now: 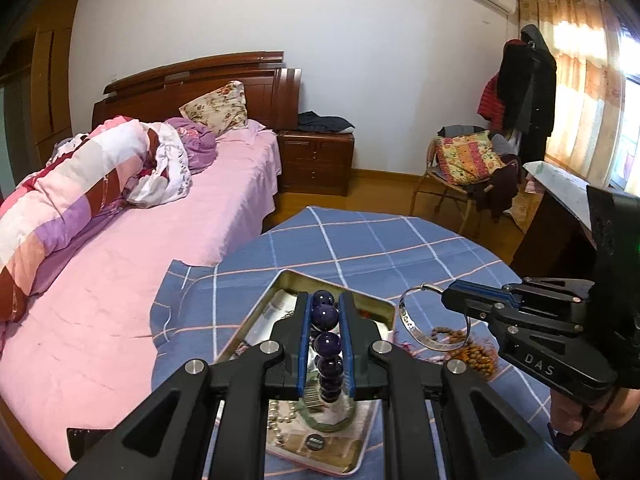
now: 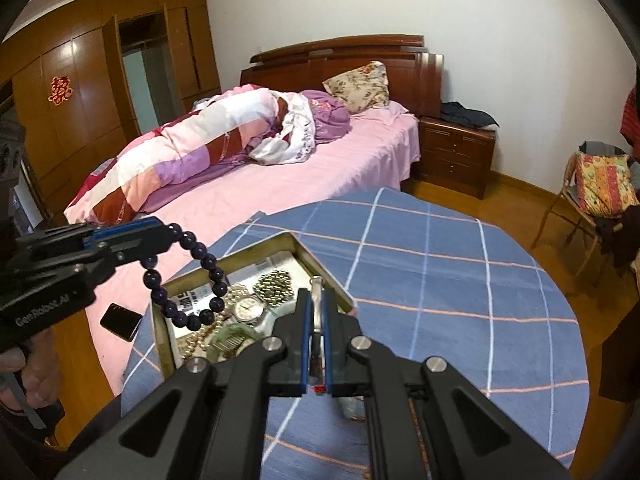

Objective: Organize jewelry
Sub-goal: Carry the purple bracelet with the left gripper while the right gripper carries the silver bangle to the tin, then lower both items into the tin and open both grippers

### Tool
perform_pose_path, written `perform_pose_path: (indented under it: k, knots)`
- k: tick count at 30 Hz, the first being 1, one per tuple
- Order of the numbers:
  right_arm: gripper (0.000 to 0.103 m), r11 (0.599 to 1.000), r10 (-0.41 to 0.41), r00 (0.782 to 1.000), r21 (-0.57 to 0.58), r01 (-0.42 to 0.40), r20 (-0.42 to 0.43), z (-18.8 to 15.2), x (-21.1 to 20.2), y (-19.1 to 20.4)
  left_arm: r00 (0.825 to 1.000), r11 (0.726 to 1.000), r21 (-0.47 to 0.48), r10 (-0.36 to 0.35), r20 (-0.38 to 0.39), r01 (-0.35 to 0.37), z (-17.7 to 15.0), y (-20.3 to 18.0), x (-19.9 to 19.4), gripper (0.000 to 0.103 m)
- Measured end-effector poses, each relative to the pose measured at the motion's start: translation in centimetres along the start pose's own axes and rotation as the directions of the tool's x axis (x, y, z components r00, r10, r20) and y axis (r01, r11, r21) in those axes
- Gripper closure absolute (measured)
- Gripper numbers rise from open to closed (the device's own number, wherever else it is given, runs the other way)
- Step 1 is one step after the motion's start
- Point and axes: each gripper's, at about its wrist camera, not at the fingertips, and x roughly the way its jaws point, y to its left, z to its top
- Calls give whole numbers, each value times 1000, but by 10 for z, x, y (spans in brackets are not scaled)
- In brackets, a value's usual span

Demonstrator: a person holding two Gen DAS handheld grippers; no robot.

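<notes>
1. The left claw (image 1: 325,308) is closed on a dark purple bead bracelet (image 2: 188,276). The beads are pinched between its pads, and the rest of the loop hangs free below it.
2. The right claw (image 2: 317,312) is clamped fully on a thin silver bangle (image 1: 434,318). It holds one edge of the ring, so the hoop stands out in front of the tips, seen edge-on from its own camera.
3. Both pieces are in the air over the open metal tin (image 2: 320,270) that sits on the blue checked surface (image 2: 440,280).
4. The key relation: the tin lies below and slightly ahead of both claws. The bead loop dangles over the tin's near left corner, and the bangle is over its right rim.
5. The tin already holds a watch (image 2: 249,309), small metal beads and other pieces.
6. A brown bead strand (image 1: 472,350) lies on the surface beside the tin, under the bangle.
7. Judging by this, the left claw is nearer the tin's middle, so lowering the purple loop seems the shorter move.
</notes>
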Motion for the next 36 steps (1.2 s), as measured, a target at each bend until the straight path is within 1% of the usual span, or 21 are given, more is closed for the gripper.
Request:
perform_pose_path:
  k: [12, 23, 36]
  knots:
    - [96, 999, 22, 999, -37, -22, -25, 5, 21, 23, 999, 998, -34, 48, -24, -48, -12, 25, 4, 90]
    - [96, 998, 29, 998, -60, -32, -47, 8, 40, 40, 996, 996, -65, 62, -56, -66, -20, 42, 15, 90]
    - [96, 998, 19, 997, -61, -23, -73, 2, 61, 48, 992, 994, -69, 78, -99, -85, -30, 49, 29, 90]
